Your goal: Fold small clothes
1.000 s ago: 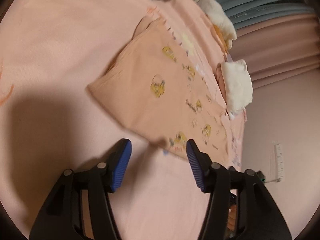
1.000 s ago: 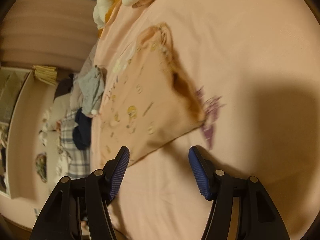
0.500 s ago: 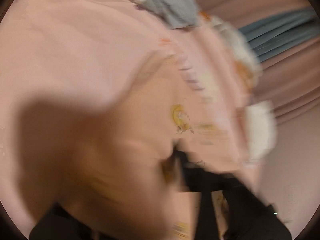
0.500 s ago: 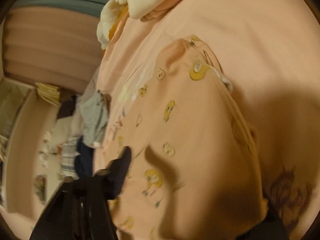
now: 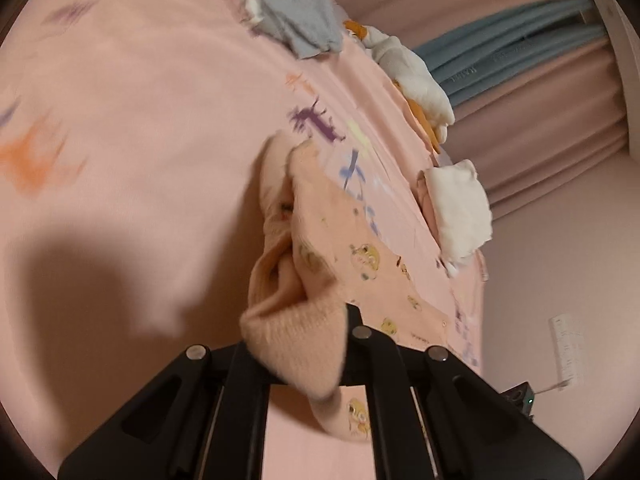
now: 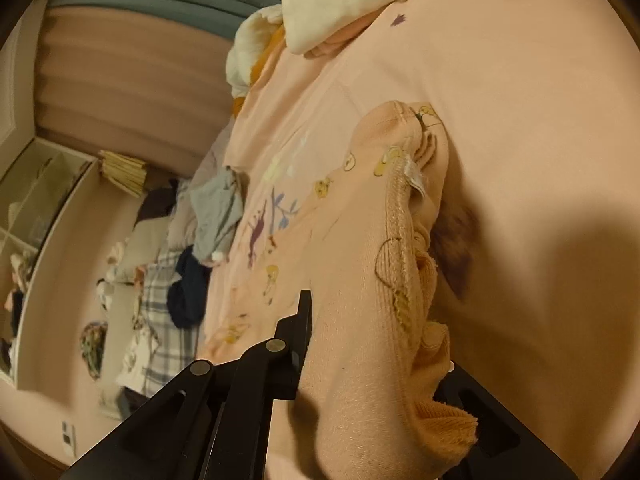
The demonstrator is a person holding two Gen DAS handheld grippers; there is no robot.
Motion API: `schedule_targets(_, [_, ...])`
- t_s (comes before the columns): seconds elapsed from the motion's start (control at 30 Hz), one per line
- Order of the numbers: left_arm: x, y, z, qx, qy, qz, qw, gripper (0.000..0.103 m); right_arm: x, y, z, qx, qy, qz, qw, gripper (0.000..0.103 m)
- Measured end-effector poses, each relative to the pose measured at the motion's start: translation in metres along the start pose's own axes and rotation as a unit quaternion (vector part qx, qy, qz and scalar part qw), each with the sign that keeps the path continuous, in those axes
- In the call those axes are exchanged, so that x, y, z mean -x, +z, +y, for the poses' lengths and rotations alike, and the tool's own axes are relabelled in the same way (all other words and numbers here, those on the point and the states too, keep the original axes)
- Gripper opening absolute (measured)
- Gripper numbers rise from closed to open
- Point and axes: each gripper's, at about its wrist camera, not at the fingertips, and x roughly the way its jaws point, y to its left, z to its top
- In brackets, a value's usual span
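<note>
A small peach garment [image 5: 332, 240] with yellow cartoon prints lies on a pink printed sheet [image 5: 140, 128]. My left gripper [image 5: 298, 344] is shut on its near edge, and the bunched cloth hides the fingertips. The same garment [image 6: 360, 280] fills the right wrist view, its ribbed hem and white label turned up. My right gripper [image 6: 372, 344] is shut on that edge; only the left finger [image 6: 298, 328] shows, the other is under the cloth. The held edge is lifted off the sheet.
Folded white clothes [image 5: 460, 208] lie at the far edge of the sheet, with a grey garment [image 5: 296, 20] and a white-and-orange one [image 5: 416, 84] beyond. A heap of unfolded clothes [image 6: 188, 264] lies to the left. Curtains [image 5: 520, 60] hang behind.
Both grippers were open short of the flat garment a second ago. They moved onto its near edge, shut on it, and now the edge is bunched and raised.
</note>
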Motion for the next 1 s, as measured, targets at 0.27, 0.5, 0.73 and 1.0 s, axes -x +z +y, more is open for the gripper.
schedule_targets(0.27, [-0.008,-0.035,0.021,-0.091,0.048,-0.037,0.9940,0.011,0.014,-0.016,-0.019,0.065,-0.132,-0.016,0.989,0.010])
schedule_targets(0.5, [-0.014,-0.029,0.030,-0.076,0.034,-0.033,0.9960,0.012,0.041,-0.010,-0.032,0.025,-0.156,-0.043,0.987,0.010])
schedule_targets(0.73, [-0.011,-0.030,0.030,-0.081,0.028,-0.037,0.9956,0.011,0.080,-0.020,-0.015,0.057,-0.295,-0.127,0.945,0.012])
schedule_targets(1.0, [-0.011,-0.031,0.029,-0.085,0.033,-0.036,0.9952,0.012,0.082,-0.018,0.000,0.059,-0.272,-0.128,0.952,0.013])
